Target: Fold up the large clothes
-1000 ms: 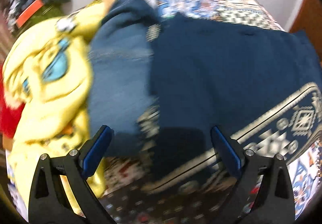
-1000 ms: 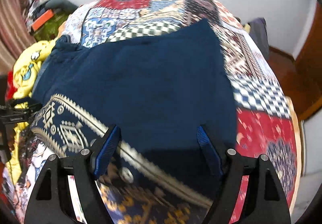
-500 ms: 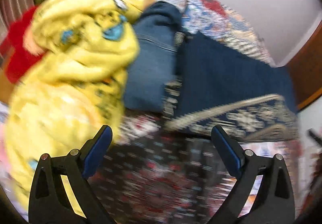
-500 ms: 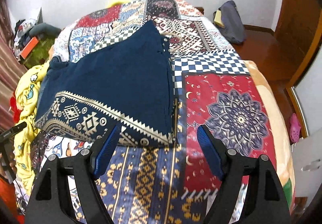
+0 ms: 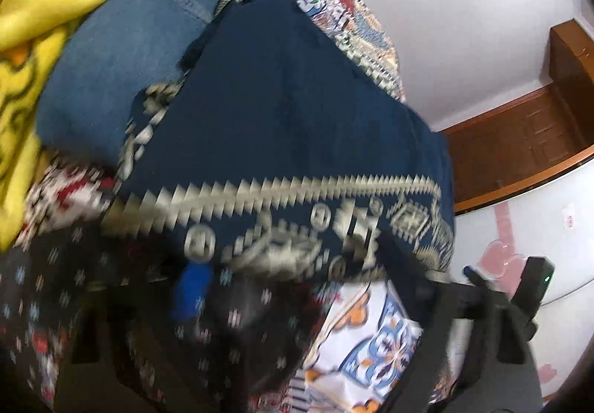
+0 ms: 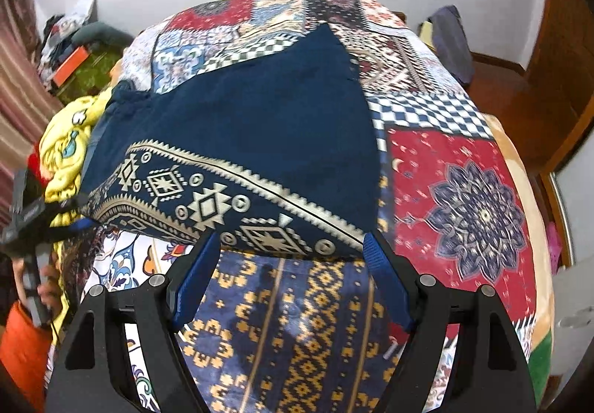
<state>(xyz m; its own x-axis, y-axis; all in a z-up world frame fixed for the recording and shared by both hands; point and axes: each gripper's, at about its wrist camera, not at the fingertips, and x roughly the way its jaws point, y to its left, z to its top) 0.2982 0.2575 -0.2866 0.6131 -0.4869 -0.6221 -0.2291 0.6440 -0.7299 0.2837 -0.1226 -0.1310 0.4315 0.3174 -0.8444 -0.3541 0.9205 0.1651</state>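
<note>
Navy cloth (image 6: 260,123) lies folded; right gripper (image 6: 289,260) w/ jaws apart at hem; left gripper's (image 5: 297,301) too blurred—we regrip next.

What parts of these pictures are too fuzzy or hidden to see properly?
- Left claw, left wrist view: smeared by motion blur, so open or shut is unclear.
- Jeans, left wrist view: partly covered by the navy cloth and the yellow blanket.
- Patchwork bedspread, right wrist view: its middle is hidden under the navy cloth.
- Shelf clutter, right wrist view: too small to identify.
- Right claw: clearly open.
</note>
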